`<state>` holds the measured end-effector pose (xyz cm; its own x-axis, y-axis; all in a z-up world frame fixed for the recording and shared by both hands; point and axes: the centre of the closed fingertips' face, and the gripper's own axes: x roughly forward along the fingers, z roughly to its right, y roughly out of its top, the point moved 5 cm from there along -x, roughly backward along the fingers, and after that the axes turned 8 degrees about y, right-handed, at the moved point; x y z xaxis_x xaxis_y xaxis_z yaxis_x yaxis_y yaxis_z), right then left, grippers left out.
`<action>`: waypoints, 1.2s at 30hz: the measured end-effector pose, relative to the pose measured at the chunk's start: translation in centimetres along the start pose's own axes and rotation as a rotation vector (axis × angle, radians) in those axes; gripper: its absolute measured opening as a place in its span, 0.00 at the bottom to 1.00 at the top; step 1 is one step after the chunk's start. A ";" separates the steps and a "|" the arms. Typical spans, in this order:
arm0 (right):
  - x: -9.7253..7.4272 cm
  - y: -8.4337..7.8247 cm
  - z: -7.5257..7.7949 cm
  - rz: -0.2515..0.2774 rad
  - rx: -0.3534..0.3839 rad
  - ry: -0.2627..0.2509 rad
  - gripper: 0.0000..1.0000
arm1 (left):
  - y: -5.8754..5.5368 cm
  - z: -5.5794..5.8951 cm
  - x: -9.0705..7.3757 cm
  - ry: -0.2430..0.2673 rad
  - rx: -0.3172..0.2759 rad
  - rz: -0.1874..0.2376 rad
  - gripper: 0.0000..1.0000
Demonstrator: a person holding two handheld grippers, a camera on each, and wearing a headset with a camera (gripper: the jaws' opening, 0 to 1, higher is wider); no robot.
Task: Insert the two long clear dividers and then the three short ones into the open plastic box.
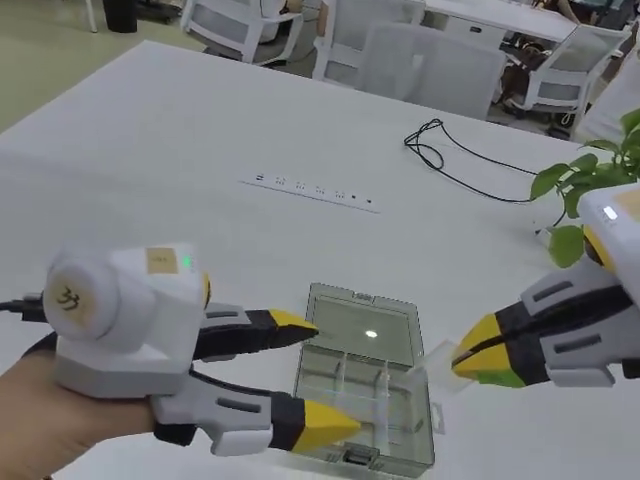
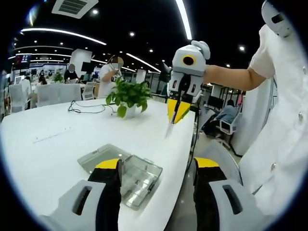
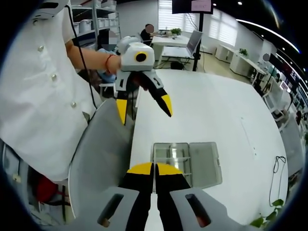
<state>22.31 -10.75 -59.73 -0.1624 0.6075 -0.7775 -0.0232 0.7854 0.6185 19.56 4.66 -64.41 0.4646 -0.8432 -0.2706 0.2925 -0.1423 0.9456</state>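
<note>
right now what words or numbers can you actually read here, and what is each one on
"33" (as best it reads): written on the round end cap at the back of the left gripper.
Too small or blurred to read: the tan sticker on that gripper, the marks on the power strip, and the hanging screen.

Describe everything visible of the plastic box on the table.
The plastic box is rectangular, translucent grey-clear, resting on the white table. Its lid lies flat, fully open, beyond the base, where clear dividers already form compartments. The open left gripper hovers by its left edge; the right gripper, shut on a divider strip, is at its right.
</note>
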 end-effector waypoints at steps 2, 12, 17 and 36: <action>0.2 -0.6 0.5 -0.029 -0.001 -0.014 0.02 | -0.3 -0.2 -0.1 0.010 -0.007 -0.006 0.63; 1.6 -2.6 1.9 -0.085 0.019 -0.017 0.02 | -1.7 -0.8 -0.4 0.026 -0.064 -0.026 0.81; 2.5 -4.5 3.5 -0.120 0.026 -0.020 0.02 | -2.4 -1.0 -0.4 0.030 -0.061 -0.048 0.85; 7.2 -7.9 5.7 -0.186 0.069 0.005 0.02 | -3.3 -1.4 -0.1 0.041 -0.093 -0.045 1.00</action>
<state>26.91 -11.87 -70.88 -0.1666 0.4504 -0.8772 0.0143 0.8906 0.4546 19.68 5.91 -67.80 0.4828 -0.8148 -0.3210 0.3888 -0.1290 0.9122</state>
